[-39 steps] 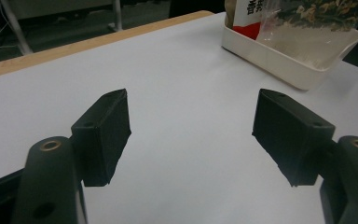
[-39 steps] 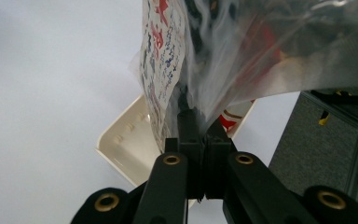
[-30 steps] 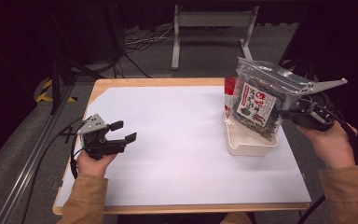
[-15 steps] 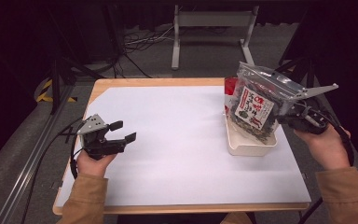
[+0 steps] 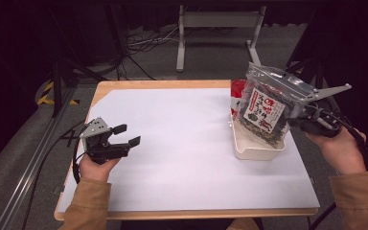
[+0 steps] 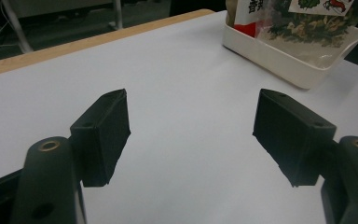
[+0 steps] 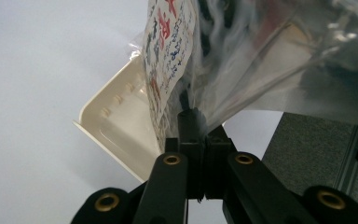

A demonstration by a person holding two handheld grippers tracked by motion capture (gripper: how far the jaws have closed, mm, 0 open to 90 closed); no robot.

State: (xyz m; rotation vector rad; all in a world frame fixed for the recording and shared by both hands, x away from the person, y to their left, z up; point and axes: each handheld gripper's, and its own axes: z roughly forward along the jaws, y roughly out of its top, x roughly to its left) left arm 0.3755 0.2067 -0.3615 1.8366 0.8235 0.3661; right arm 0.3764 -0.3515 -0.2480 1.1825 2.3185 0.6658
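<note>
Forearms enter from the bottom of the high view. At lower left, the left gripper (image 5: 127,135) hovers over the white table (image 5: 182,158), jaws spread wide with nothing between them. At right, the right gripper (image 5: 301,116) has its jaws pressed together on the edge of a clear snack bag (image 5: 263,108), held tilted with its lower end inside the white tray (image 5: 256,148). A red packet (image 5: 236,91) stands behind it in the tray. Judging by this, the bag is mid-transfer, either going in or coming out; which, I cannot tell.
</note>
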